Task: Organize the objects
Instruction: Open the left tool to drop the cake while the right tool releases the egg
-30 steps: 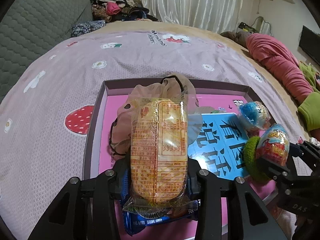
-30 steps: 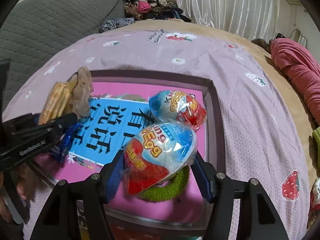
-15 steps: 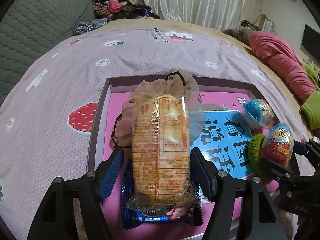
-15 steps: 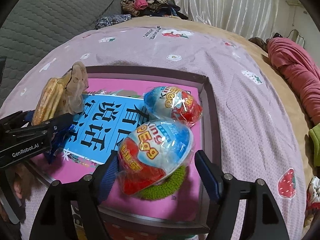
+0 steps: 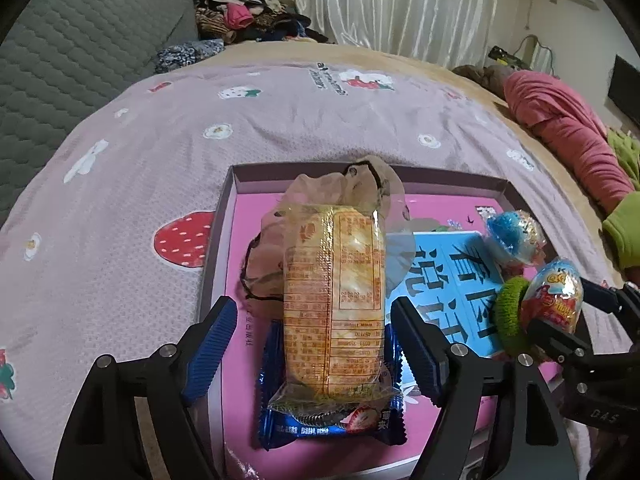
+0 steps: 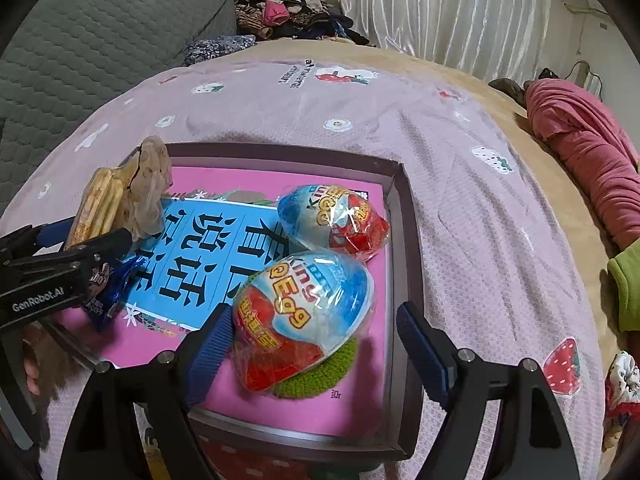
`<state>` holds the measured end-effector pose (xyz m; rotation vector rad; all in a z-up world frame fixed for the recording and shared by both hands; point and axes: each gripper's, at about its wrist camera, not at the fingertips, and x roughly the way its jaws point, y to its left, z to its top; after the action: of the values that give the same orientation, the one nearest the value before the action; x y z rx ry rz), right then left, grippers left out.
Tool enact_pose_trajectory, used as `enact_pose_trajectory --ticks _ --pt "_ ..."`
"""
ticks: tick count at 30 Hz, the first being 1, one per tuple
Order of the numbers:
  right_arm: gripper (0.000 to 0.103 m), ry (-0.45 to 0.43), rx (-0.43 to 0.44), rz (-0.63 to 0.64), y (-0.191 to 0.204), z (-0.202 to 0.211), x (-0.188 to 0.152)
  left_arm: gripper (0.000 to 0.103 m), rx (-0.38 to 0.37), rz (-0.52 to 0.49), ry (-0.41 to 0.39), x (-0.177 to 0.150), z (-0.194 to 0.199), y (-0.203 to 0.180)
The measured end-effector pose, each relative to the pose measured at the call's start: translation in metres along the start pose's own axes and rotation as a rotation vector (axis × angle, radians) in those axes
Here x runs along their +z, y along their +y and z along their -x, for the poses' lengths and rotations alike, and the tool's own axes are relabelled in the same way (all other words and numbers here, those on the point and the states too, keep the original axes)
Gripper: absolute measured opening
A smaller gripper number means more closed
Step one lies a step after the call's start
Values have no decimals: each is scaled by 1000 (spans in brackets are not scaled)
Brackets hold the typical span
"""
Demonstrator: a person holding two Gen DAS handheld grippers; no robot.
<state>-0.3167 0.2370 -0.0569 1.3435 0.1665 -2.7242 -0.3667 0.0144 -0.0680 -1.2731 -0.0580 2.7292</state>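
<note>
A shallow pink-lined box (image 5: 230, 216) (image 6: 394, 216) lies on the bed. In it, a yellow cracker pack (image 5: 334, 300) rests on a blue cookie pack (image 5: 332, 424) and a beige hair net (image 5: 352, 188). My left gripper (image 5: 310, 328) is open around the cracker pack, jaws apart from it. A Kinder egg (image 6: 304, 312) lies on a green scrunchie (image 6: 320, 376), between the open jaws of my right gripper (image 6: 314, 336). A second egg (image 6: 334, 220) and a blue booklet (image 6: 212, 248) lie behind.
The bed has a pink strawberry-print cover (image 5: 120, 184). A grey quilted headboard (image 5: 60, 60) stands at left, a clothes pile (image 5: 240, 20) at the back, a red garment (image 5: 568, 132) at right. A scrunchie (image 6: 620, 396) lies on the bed at the right.
Both grippers have opened and let go: the left released the cracker pack, the right released the Kinder egg. Both have drawn back slightly.
</note>
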Motion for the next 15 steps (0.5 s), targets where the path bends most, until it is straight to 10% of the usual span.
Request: enact_pose_trajectory --ticks 15 --pt "88 -51 -7 -14 -2 20 4 95 25 -25 -31 2 20 -3"
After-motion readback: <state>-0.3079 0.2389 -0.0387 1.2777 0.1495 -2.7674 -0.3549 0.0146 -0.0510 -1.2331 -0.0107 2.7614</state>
